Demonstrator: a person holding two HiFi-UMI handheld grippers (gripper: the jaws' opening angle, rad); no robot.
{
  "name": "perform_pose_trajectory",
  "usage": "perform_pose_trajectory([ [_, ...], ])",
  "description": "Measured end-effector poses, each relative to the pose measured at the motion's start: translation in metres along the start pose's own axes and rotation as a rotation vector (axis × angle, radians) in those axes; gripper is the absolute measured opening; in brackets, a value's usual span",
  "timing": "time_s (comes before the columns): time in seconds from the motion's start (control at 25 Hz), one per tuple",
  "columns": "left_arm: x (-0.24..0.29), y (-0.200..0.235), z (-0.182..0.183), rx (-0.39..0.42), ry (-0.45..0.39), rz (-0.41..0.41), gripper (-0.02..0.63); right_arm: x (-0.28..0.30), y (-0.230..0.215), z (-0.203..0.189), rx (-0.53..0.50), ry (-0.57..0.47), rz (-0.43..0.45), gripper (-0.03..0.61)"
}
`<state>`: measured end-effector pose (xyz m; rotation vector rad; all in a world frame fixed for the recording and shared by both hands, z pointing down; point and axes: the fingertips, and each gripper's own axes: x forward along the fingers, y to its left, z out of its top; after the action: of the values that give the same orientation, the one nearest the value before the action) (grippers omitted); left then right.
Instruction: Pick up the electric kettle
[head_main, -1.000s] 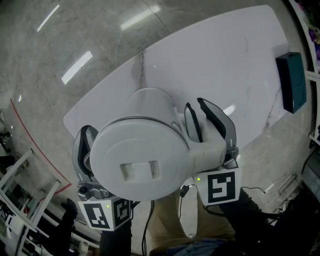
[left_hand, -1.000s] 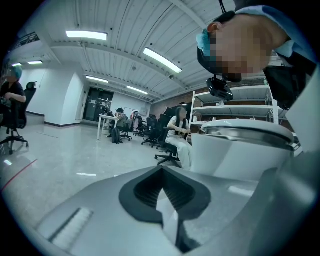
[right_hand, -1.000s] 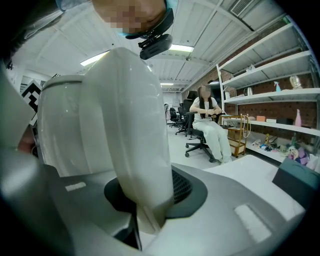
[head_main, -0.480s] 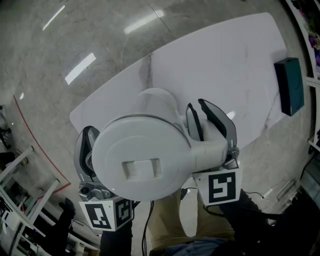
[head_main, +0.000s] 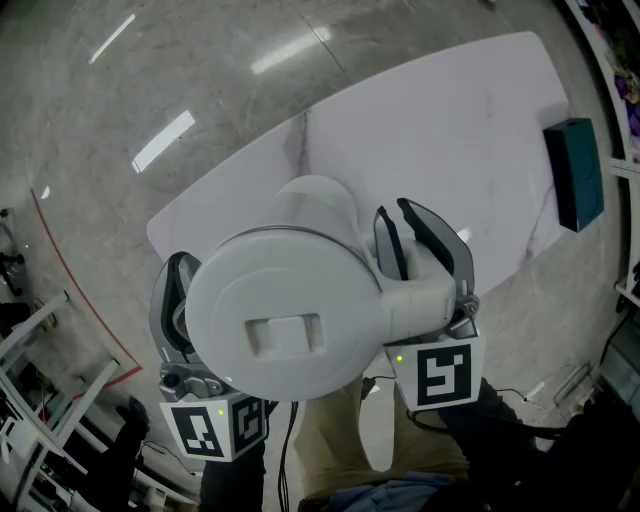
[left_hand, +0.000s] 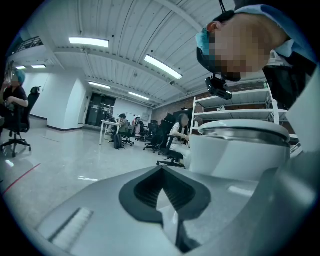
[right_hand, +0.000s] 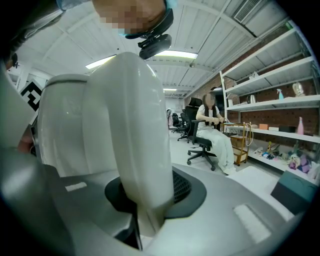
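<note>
Head camera, looking steeply down: the white electric kettle (head_main: 285, 325) fills the middle of my view, held in the air above the white tabletop (head_main: 450, 120) with its lid facing up. My right claw (right_hand: 150, 210) is clamped on the kettle's handle (right_hand: 132, 135), a pad pressing each side. My left claw (left_hand: 162, 200) has its jaws drawn together with nothing between them. It sits just beside the kettle's left side, and I cannot tell if it touches. A dark teal box (head_main: 573, 172) lies near the tabletop's far right edge, well apart from the kettle.
</note>
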<state>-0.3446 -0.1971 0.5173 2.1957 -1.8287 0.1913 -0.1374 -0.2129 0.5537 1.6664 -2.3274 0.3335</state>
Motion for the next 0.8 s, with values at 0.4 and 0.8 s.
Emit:
perform_pose_trajectory([
  [0.4, -0.01, -0.006, 0.039, -0.045, -0.056, 0.021, 0.0, -0.014, 0.004, 0.034, -0.019, -0.03, -0.001, 0.094],
  [0.8, -0.024, -0.009, 0.078, -0.046, -0.104, 0.041, 0.0, -0.025, 0.008, 0.073, -0.033, -0.072, 0.009, 0.091],
])
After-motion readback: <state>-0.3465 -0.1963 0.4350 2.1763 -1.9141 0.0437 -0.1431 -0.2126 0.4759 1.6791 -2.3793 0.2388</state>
